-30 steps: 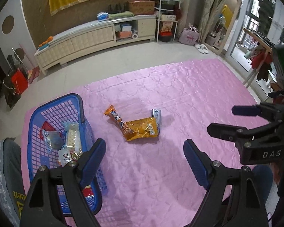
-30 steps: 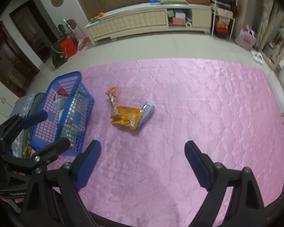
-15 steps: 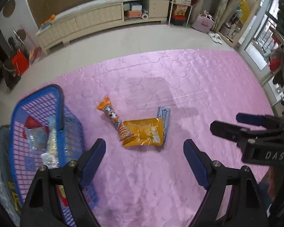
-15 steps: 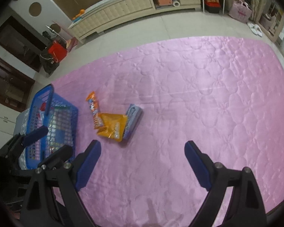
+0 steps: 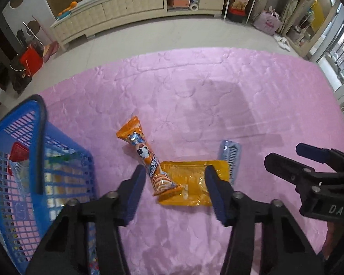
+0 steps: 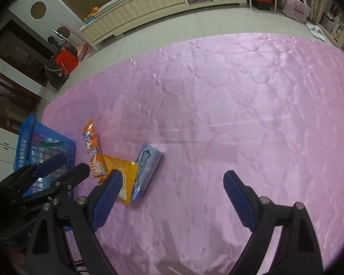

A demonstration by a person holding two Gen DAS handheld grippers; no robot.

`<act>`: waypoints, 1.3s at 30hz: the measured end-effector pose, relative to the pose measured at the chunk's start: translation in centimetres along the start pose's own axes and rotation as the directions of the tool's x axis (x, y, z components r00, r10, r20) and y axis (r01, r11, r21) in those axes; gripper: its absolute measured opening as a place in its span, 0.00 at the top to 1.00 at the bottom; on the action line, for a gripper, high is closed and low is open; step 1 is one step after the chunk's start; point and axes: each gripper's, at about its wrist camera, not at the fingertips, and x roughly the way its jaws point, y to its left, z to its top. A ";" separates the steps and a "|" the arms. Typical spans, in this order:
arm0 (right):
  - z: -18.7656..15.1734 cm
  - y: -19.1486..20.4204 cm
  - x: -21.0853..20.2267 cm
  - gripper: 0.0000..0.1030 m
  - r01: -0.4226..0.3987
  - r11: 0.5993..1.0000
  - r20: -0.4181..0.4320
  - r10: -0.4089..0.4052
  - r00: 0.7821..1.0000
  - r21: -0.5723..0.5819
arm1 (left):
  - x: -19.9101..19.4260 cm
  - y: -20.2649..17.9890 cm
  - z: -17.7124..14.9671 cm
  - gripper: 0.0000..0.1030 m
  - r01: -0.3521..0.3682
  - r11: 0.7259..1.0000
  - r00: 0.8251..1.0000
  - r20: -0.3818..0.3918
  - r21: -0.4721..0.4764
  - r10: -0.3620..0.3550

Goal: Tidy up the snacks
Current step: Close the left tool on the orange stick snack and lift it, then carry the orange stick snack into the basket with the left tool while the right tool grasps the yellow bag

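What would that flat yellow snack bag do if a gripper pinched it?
The yellow bag looks thin and glossy, so it would probably flop and might slip. The orange packet lies across its corner and would likely shift too.

My right tool (image 6: pixel 172 183) hangs over the pink quilt (image 6: pixel 240 103) with its blue pads spread wide and nothing between them. Just past the left pad lie three snacks touching: a long orange packet (image 6: pixel 92 149), a flat yellow packet (image 6: pixel 123 171) and a pale blue packet (image 6: pixel 146 167). My left tool (image 6: pixel 62 162) shows at the left edge, in front of the blue basket (image 6: pixel 27 137).
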 end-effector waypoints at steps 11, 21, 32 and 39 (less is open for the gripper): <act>0.4 -0.7 2.0 0.10 -0.035 0.999 -0.022 0.035 0.999 -0.004 | 3.8 0.9 0.8 0.69 -0.095 0.995 0.995 -0.030 0.000 0.095; 0.4 -0.8 2.4 0.10 -0.033 0.999 -0.031 0.032 0.999 -0.013 | 6.5 2.6 0.7 0.86 -0.055 0.998 0.995 -0.086 -0.032 0.052; -0.7 0.8 0.2 0.10 0.014 0.999 -0.008 -0.014 1.000 -0.032 | 0.4 1.5 -0.8 0.89 0.068 0.997 0.996 0.056 0.044 -0.070; -2.0 4.5 -1.4 0.11 0.078 0.964 0.028 -0.074 0.997 -0.253 | -4.9 4.1 -2.9 0.88 0.098 0.994 0.985 0.136 0.045 -0.103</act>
